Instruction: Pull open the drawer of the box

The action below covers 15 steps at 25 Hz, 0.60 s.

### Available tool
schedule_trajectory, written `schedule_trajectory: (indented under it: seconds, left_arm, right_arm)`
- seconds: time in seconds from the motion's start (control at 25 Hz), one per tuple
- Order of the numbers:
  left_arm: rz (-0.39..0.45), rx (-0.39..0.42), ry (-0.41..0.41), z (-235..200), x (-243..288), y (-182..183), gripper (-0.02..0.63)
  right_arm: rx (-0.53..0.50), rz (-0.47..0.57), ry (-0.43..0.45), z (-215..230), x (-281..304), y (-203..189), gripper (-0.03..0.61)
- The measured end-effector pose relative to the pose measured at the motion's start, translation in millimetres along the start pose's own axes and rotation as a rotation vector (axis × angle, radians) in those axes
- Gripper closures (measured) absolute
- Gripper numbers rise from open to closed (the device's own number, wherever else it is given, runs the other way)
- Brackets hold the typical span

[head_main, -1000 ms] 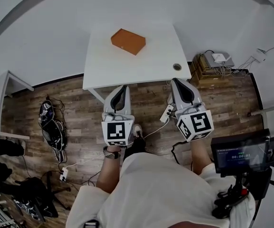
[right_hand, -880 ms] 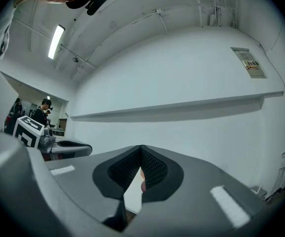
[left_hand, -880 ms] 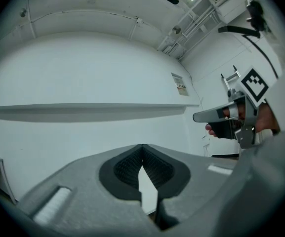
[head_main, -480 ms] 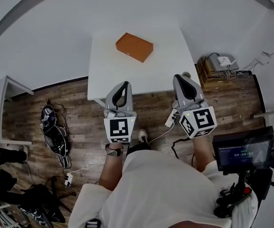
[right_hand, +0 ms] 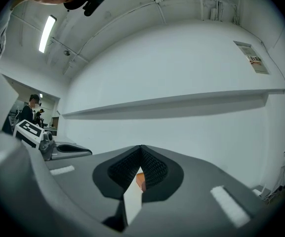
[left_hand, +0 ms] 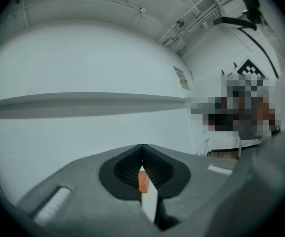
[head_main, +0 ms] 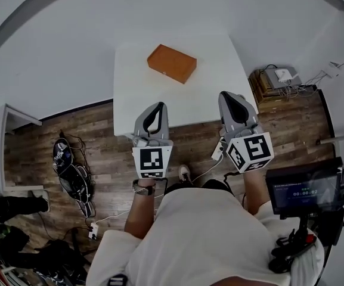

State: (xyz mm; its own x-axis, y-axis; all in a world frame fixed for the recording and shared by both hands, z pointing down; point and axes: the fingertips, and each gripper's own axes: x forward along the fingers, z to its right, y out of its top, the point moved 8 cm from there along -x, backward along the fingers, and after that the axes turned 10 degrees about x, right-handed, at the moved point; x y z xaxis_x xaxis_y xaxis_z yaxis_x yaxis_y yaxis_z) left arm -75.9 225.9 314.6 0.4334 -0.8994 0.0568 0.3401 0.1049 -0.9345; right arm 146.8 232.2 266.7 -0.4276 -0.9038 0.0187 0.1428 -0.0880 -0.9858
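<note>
head view: box (head_main: 172, 64) upper centre on surface (head_main: 133, 97), beyond left gripper (head_main: 155, 107) and right gripper (head_main: 229, 96); gripper views: jaws together, empty, box only an orange sliver.

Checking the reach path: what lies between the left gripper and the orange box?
Nothing but bare white table between left gripper and box, seen in the head view.

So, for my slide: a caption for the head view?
Left gripper and right gripper, both shut, aim at the orange box on the white table, not touching it.
</note>
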Motion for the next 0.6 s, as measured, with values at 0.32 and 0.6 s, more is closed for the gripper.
schedule_trajectory:
  seconds: [0.32, 0.6]
  left_arm:
    - [-0.018, -0.004, -0.010, -7, 4, -9, 0.609]
    - [-0.036, -0.012, -0.004, -15, 29, -20, 0.609]
  right_arm:
    - [0.001, -0.004, -0.015, -1, 8, 0, 0.577]
    - [0.027, -0.012, -0.006, 15, 37, -3, 0.577]
